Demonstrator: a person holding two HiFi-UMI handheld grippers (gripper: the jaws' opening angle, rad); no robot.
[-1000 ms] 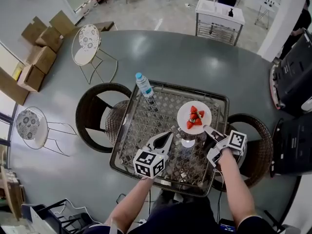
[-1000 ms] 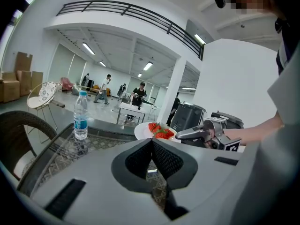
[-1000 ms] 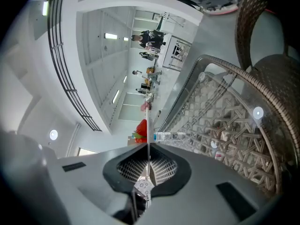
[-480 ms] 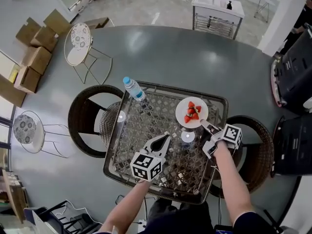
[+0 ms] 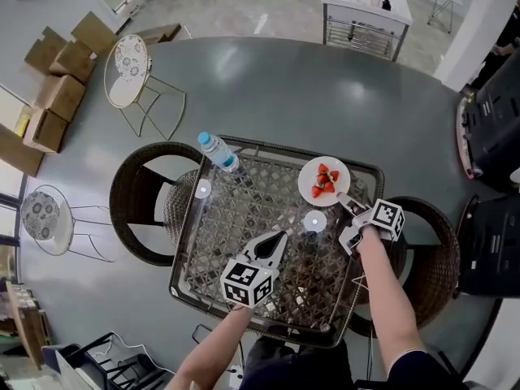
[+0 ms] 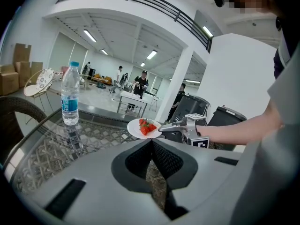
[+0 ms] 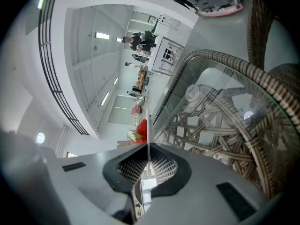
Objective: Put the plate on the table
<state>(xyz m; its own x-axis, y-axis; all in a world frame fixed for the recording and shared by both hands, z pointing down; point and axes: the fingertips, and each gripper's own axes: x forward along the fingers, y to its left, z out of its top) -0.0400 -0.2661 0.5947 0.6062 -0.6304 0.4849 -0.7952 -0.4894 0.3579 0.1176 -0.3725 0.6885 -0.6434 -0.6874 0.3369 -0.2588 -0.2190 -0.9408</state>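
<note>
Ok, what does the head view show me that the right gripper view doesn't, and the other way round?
Head view only: the water bottle standing at the far left corner of the table, the left gripper over the glass, and the whole plate from above, with the right gripper at its near rim. Right gripper view only: the jaws shut on that rim, with the plate seen edge-on as a thin line. Both: the strawberries and the table's woven top under glass.

Cardboard boxes [image 5: 57, 63], two wire chairs [image 5: 130, 62] and a white cart [image 5: 363, 15] stand on the floor [image 5: 276, 88].
</note>
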